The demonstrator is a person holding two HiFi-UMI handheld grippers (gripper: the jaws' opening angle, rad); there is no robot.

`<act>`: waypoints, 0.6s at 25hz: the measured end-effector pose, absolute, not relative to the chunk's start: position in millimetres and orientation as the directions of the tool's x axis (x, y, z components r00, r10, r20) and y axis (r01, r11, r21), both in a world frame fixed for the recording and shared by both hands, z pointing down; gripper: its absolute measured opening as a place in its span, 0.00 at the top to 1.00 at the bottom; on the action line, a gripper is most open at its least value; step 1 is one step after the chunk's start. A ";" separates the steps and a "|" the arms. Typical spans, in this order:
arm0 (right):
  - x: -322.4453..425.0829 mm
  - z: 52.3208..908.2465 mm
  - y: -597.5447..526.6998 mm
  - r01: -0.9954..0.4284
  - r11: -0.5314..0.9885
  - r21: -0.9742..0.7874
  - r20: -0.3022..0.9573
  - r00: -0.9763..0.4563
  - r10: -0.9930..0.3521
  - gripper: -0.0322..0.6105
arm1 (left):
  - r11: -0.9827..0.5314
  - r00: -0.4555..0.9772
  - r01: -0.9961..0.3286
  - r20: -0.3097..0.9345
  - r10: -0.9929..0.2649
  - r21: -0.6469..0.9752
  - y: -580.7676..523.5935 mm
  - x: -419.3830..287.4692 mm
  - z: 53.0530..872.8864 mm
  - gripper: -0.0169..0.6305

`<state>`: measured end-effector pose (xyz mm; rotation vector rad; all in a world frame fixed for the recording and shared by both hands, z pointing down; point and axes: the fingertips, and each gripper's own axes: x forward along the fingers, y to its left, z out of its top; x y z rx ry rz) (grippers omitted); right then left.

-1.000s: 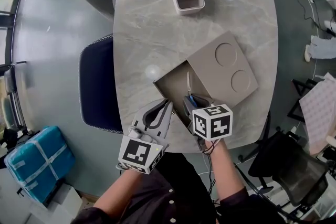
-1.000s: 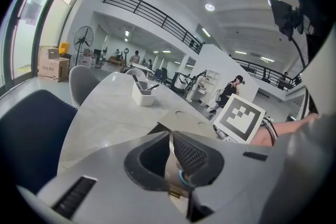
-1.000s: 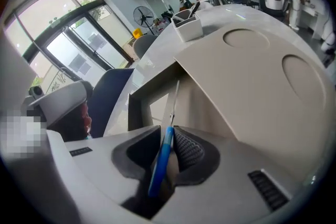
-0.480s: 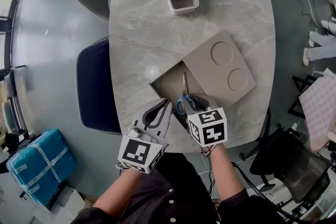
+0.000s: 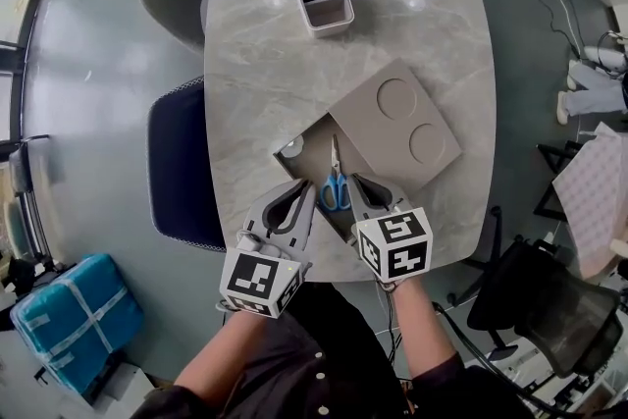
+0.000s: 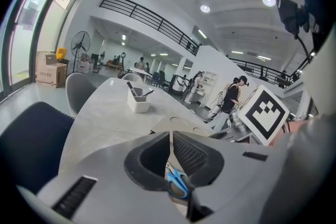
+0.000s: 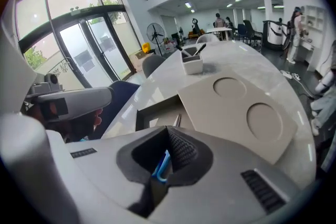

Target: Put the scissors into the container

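The scissors (image 5: 335, 182) lie flat inside the container (image 5: 306, 152). Their blades point away from the right gripper (image 5: 361, 182), and their blue handles sit just ahead of its tips and a little to its left. Its jaws have just been closing and now meet pad to pad with nothing between them; the blue shows only through the hollow behind the pads. The left gripper (image 5: 304, 186), pads also together and empty, hangs just beside it on its left, over the container's near wall. The placing looks done, so the step is a clean retreat. The right gripper should back out along its own line, jaws kept together, clear of the handle loops and the slid-aside lid (image 5: 397, 123) to its right.
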<state>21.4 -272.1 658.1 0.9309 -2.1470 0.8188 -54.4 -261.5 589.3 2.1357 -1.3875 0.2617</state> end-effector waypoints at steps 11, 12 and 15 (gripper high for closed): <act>45.3 567.4 -263.2 -0.809 0.574 -0.127 0.598 -0.524 -0.607 0.95 | -0.318 0.421 -0.897 0.376 -0.825 0.306 -237.3 -53.0 532.3 0.93; 48.3 558.6 -261.3 -0.814 0.569 -0.118 0.576 -0.523 -0.628 0.95 | -0.321 0.420 -0.898 0.368 -0.830 0.301 -234.4 -52.1 527.1 0.93; 57.4 532.9 -254.9 -0.829 0.551 -0.097 0.509 -0.517 -0.688 0.95 | -0.329 0.417 -0.899 0.341 -0.842 0.287 -226.7 -49.5 511.1 0.93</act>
